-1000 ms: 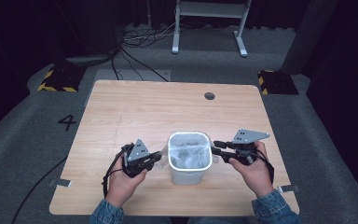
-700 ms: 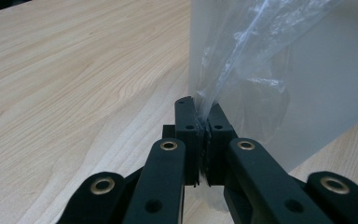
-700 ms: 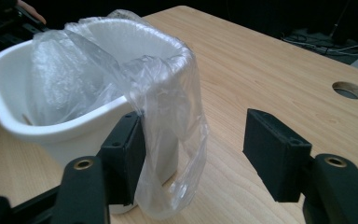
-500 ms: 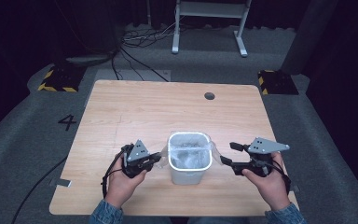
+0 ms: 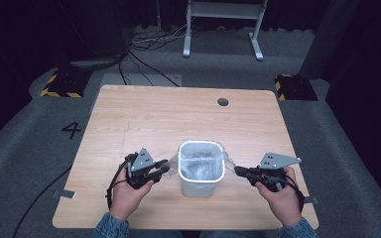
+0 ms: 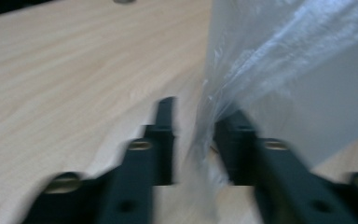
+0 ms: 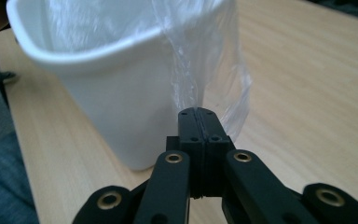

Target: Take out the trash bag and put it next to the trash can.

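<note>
one wooden table (image 5: 144, 119) carries everything here, and on its near half stands one small white plastic bin (image 5: 201, 183), square-mouthed and upright, between the two claws. one clear plastic liner bag (image 5: 202, 161) sits inside the bin with its loose top spilling over the rim on both sides. the left gripper (image 5: 161, 166) rests just beside the bin's left wall, its jaws having just opened a little, so they now stand a small way apart; in the left gripper view the bag's edge (image 6: 214, 126) hangs in the gap between them, seemingly loose rather than pressed, though that view is blurred. the right gripper (image 5: 239, 171) lies just off the bin's right wall, its jaws having just come together, and in the right gripper view they are clamped tight on a fold of the film (image 7: 214, 88) directly ahead of the tips. the bag looks very light, thin, soft and slippery, likely to stretch or tear if tugged hard, so the sensible hold is on the doubled edge near the rim, pulled outward and down gently. the bin looks light and stiff and could slide or tip if only one side is pulled. count: one table, one bin, one bag, two grippers.
</note>
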A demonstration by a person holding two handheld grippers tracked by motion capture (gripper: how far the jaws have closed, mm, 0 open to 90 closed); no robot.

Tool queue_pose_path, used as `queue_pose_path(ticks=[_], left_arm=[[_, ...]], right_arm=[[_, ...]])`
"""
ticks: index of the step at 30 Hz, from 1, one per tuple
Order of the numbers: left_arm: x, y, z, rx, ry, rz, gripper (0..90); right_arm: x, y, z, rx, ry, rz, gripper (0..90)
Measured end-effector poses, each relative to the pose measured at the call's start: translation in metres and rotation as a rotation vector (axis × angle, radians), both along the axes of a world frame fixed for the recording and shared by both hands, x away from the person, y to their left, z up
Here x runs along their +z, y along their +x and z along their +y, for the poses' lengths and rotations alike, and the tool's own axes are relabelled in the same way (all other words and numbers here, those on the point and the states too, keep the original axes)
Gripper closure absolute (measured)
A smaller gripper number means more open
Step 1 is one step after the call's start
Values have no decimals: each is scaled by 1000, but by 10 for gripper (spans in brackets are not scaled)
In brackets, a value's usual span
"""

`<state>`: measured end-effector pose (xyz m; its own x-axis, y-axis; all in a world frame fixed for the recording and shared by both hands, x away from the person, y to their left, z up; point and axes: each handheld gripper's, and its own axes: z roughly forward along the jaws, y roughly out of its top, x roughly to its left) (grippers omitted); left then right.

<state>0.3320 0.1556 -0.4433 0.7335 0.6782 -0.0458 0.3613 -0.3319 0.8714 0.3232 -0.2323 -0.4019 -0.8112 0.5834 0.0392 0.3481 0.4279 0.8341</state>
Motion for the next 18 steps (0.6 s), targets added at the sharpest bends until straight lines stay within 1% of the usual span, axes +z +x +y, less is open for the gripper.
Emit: queue_pose_path(ticks=[1,2,4,6,9,11,15,18], left_arm=[[2,1,0,12,-1,-20,535],[4,1,1,21,-5,-37,448],[9,0,4,24,-23,-66,339],[16,-3,6,16,-44,-75,277],[25,-8,7,5,-38,-95,258],[29,-10,6,-2,-44,-101,251],[33,-13,6,1,-59,-104,251],[37,-14,8,7,-85,-116,257]], right_arm=[[5,0,0,-11,7,-15,900],[10,1,0,-23,15,-30,900],[21,3,1,-37,24,-55,900],[33,5,4,-45,30,-79,900],[48,9,12,-41,51,-116,900],[57,12,18,-29,64,-145,900],[69,19,33,-8,65,-163,900],[74,22,43,8,73,-170,900]])
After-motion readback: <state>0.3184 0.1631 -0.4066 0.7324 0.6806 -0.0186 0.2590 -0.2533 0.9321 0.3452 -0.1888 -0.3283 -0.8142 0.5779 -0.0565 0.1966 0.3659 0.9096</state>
